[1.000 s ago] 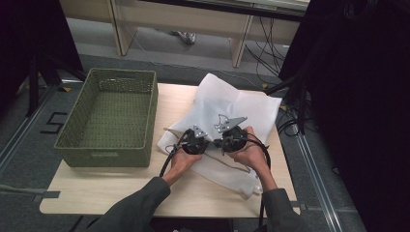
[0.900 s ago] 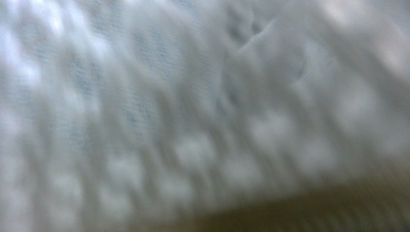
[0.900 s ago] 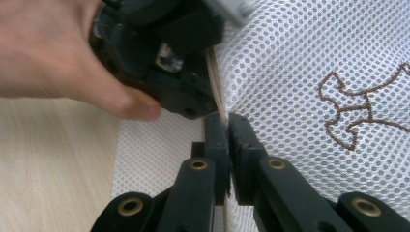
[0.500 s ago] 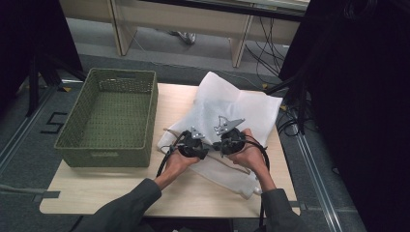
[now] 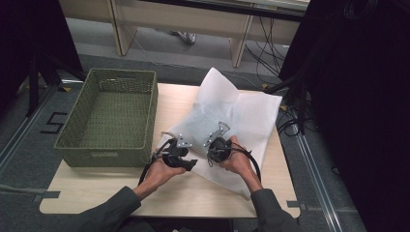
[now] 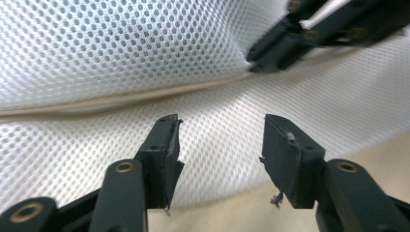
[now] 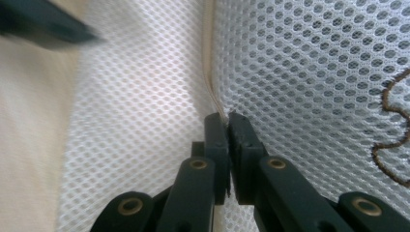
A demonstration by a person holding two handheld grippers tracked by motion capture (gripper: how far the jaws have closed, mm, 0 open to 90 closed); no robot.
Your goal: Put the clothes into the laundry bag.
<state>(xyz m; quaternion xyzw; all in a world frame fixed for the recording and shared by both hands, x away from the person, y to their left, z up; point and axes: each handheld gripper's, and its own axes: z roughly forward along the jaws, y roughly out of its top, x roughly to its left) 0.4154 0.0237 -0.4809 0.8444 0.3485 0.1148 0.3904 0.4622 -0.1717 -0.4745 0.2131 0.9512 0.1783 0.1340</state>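
Pale wooden desk (image 5: pixel 121 193) | white mesh fabric bag (image 5: pixel 241 116) spread across its right half | right hand-held gripper (image 7: pixel 227 121) pinches the bag's seam | left hand-held gripper (image 6: pixel 220 140), just opening, empty | risk: lone pinch slips, fold collapses.

A green woven basket (image 5: pixel 109 118), rectangular and open-topped, sits on the left half of a light wooden table (image 5: pixel 169 193), its long side running away from the near edge; nothing lies inside it. A pale label shows on its near wall. Grey floor surrounds the table, with metal rails (image 5: pixel 316 174) running along both sides. A black mark shaped like a five (image 5: pixel 53 123) lies on the floor left of the basket. Beyond the far table edge stands a light wooden frame (image 5: pixel 239 43); black cables (image 5: pixel 263 53) hang and trail beside its right leg. Dark curtains (image 5: pixel 358 96) close off the right side.
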